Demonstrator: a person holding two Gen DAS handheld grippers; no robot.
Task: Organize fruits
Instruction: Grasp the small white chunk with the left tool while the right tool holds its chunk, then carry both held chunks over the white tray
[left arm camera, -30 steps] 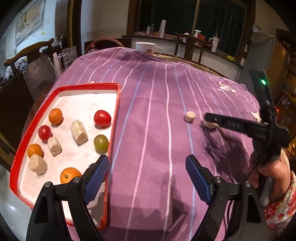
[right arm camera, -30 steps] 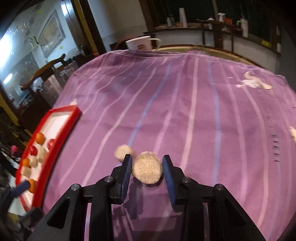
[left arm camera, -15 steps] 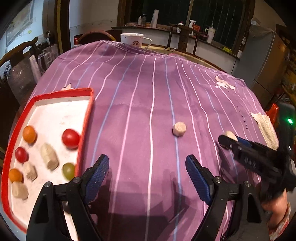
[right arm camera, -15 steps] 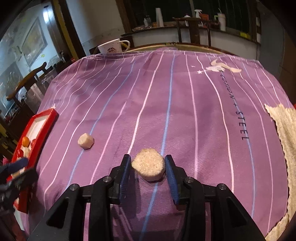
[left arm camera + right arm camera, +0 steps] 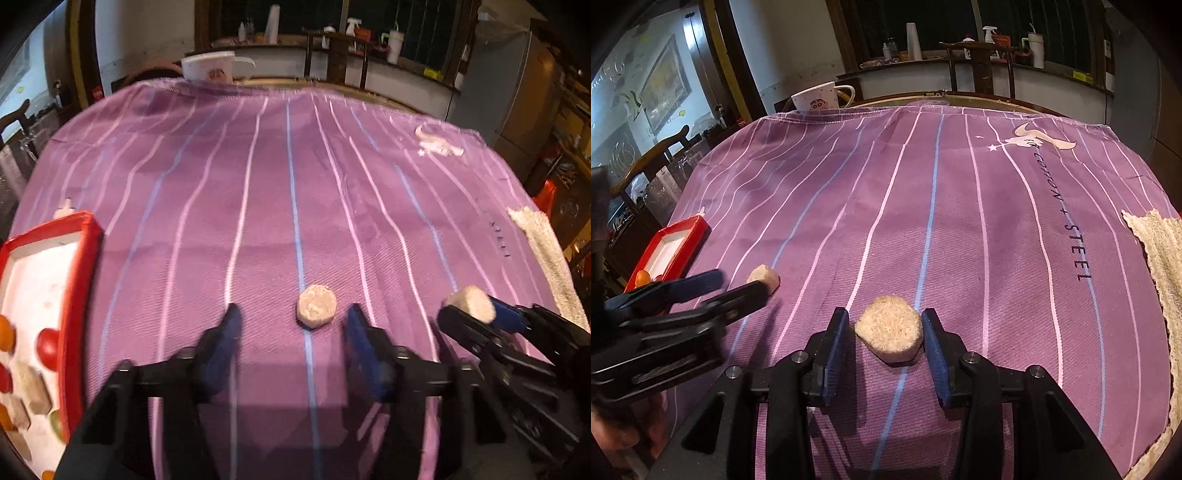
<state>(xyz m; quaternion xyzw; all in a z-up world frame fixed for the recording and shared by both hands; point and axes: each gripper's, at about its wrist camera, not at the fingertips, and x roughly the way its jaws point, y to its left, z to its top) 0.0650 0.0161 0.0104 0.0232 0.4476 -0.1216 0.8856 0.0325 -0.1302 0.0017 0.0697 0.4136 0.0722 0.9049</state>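
Observation:
My right gripper (image 5: 885,334) is shut on a beige banana chunk (image 5: 889,328) and holds it just above the purple striped cloth; it also shows in the left wrist view (image 5: 470,300). My left gripper (image 5: 291,325) is open and empty, its jaws on either side of a second beige chunk (image 5: 317,305) lying on the cloth; that chunk shows in the right wrist view (image 5: 764,277). The red tray (image 5: 79,295) at the left holds tomatoes (image 5: 48,345), oranges, a green fruit and several beige chunks.
A white mug (image 5: 822,99) stands at the table's far edge. A beige towel (image 5: 1160,258) lies at the right edge of the cloth. Chairs and a counter with bottles stand behind the table.
My left gripper has moved right from the tray to straddle the loose chunk. My right gripper has lifted its chunk and carried it right and back, away from the other chunk.

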